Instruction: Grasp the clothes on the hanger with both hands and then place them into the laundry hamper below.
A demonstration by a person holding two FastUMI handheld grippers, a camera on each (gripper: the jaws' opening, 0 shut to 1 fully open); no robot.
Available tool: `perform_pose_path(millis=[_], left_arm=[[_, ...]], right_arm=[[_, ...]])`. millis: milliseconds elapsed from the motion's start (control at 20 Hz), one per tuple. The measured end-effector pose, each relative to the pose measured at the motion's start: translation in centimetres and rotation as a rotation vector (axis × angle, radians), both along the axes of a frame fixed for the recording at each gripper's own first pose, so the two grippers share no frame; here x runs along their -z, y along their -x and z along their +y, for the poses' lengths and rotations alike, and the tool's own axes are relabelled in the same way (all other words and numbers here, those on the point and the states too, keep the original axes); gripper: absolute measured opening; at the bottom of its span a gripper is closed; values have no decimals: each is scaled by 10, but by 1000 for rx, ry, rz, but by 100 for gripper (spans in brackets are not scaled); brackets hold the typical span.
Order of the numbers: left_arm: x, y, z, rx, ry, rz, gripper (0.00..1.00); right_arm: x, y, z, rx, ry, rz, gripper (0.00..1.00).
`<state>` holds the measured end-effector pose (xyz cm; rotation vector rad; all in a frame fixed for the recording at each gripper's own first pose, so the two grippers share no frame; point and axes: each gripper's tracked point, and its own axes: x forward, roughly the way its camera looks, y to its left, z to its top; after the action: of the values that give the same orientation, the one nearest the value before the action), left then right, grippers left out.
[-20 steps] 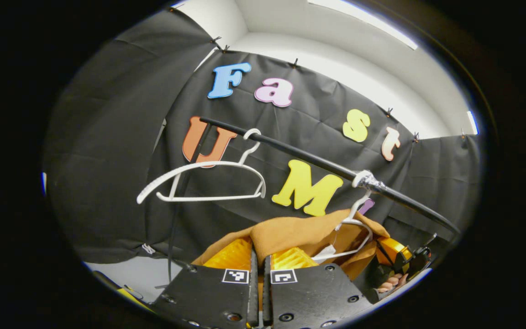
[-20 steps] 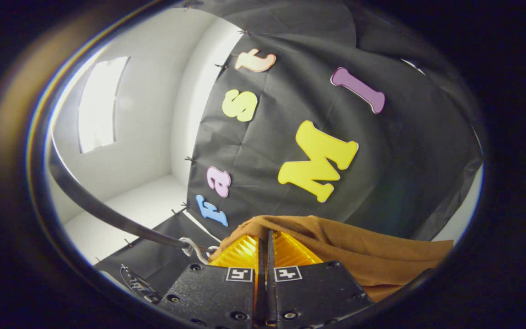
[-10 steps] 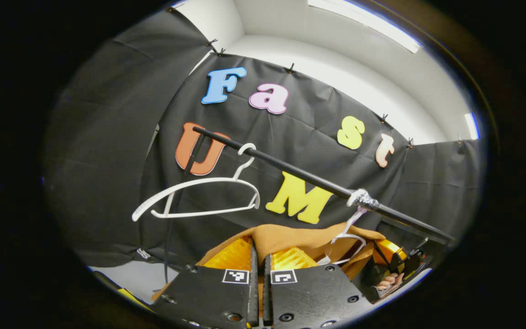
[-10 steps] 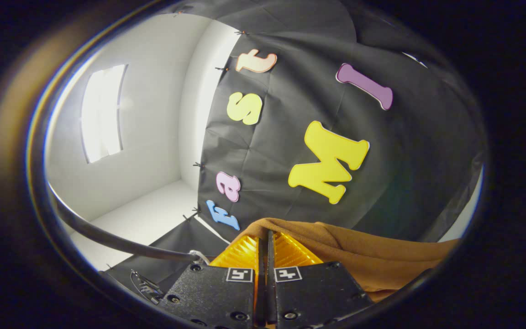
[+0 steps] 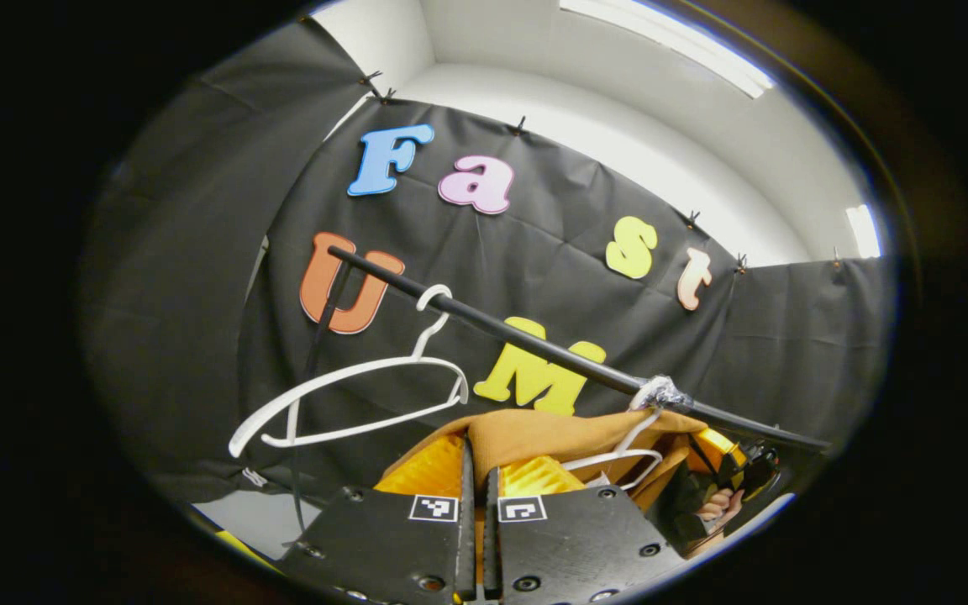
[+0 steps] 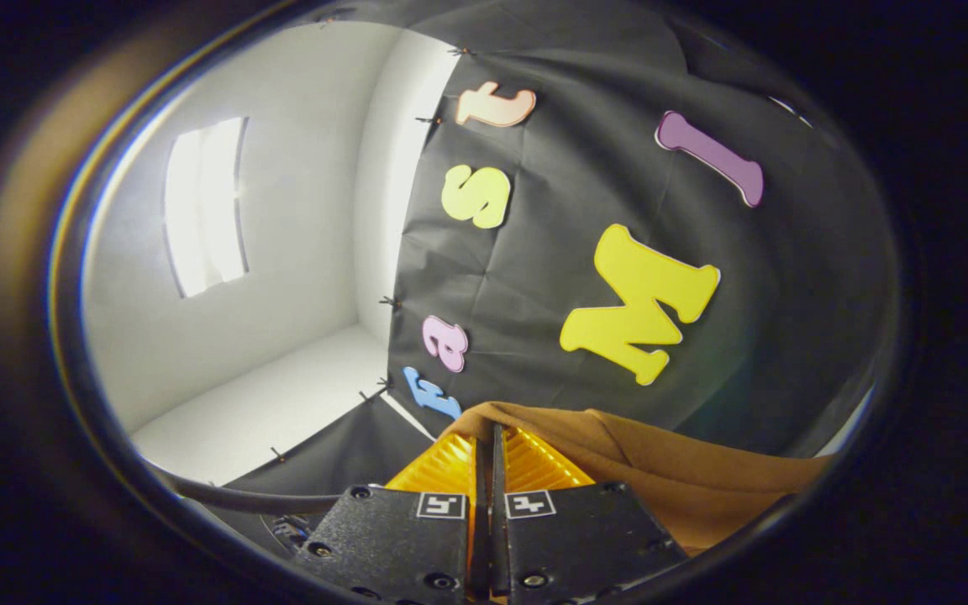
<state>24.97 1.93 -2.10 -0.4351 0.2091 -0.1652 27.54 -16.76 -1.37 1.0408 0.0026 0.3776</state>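
Black cloth wall (image 5: 198, 252), white ceiling (image 6: 282, 210) with bright light panel (image 6: 202, 206).

From the left gripper view I see a thin black metal rod (image 5: 484, 323) slanting down across the black cloth wall (image 5: 181, 252). A slim white plastic hanger (image 5: 383, 364) hangs from it by its hook, tilted, near the rod's upper end. Lower along the rod there is a lump of silvery tape (image 5: 659, 391) wrapped around it. A thin black upright pole (image 5: 316, 336) drops from the upper end. Small dark clips (image 5: 520, 126) pin the cloth's top edge below the white ceiling (image 5: 618, 109), where a bright light strip (image 5: 669, 46) runs.

From the right gripper view I get a glowing rectangular light panel (image 6: 202, 206) and the rod (image 6: 257, 502) low at left.
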Motion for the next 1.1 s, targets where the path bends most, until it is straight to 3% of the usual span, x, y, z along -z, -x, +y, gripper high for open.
perform_pose_path(millis=[400,450,550,850,1100], left_arm=[[-22,-28,3,34,-6,-45,9],[-20,-32,4,44,8,-34,4],[-19,-36,3,70,26,-23,4],[-4,-49,12,117,-38,18,3],[16,-51,14,146,-33,71,4]], right_arm=[[-23,-34,-1,-80,84,-16,4],[-23,-40,-3,-86,106,-12,4],[-20,-49,-4,-103,142,5,3],[19,-76,-9,-151,277,108,4],[59,-86,-8,-198,291,202,4]])
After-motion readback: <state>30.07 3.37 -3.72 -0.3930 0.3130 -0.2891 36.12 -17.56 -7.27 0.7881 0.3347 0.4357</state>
